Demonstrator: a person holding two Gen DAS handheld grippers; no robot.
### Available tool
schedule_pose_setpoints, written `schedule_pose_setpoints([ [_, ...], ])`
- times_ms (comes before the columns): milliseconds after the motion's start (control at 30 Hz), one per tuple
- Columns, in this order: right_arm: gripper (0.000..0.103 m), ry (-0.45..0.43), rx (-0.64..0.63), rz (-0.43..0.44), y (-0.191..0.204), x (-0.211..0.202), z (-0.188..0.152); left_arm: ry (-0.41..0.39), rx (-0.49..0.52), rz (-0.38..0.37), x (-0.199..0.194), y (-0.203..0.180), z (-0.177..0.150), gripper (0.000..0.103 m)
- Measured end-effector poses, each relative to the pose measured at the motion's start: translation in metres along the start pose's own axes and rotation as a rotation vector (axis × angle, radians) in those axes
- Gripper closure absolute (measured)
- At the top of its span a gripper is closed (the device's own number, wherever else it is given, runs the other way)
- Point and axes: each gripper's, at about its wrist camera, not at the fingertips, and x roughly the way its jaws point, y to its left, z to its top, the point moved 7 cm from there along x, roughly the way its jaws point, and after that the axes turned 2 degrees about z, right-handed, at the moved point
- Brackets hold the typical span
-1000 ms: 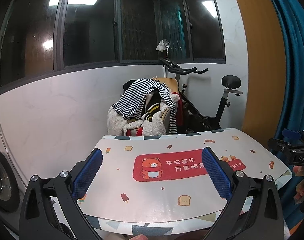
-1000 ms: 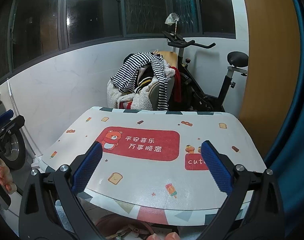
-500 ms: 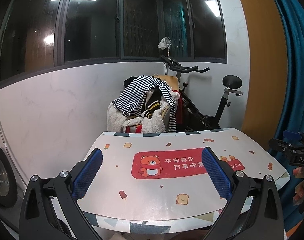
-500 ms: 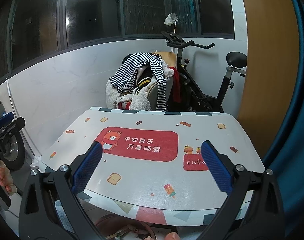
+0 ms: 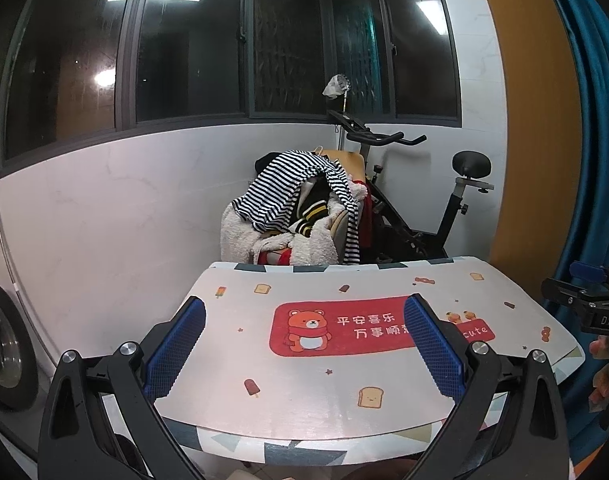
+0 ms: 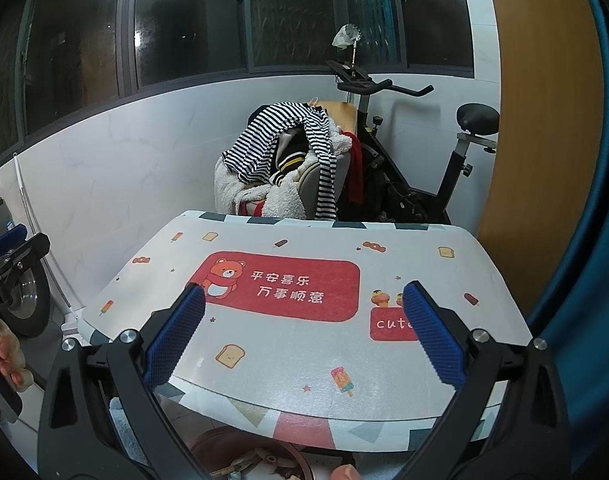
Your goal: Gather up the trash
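No trash item shows on the small table (image 5: 304,404), whose printed cover carries a red bear panel; the table also shows in the right wrist view (image 6: 288,364). My left gripper (image 5: 304,344) is open and empty, held above the table's near edge. My right gripper (image 6: 304,332) is open and empty, above the near edge too. A round brown-rimmed container (image 6: 208,446) with mixed bits inside sits on the floor under the table's near edge, partly hidden.
A chair heaped with clothes (image 5: 296,204) and an exercise bike (image 5: 424,200) stand behind the table. A white wall runs along the left, a washing machine drum (image 5: 0,348) at far left. A blue curtain (image 5: 584,120) hangs on the right.
Both grippers have drifted slightly, with the table sitting a little lower and farther in view. Both stay open and empty.
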Motion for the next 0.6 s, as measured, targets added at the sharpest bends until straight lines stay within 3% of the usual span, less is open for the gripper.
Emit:
schedule_pose_setpoints([
  [600,0.006,0.054,0.012,0.018,0.0,0.01,-0.014,0.075,-0.027,0.057,0.006,0.01,-0.021,0.006],
])
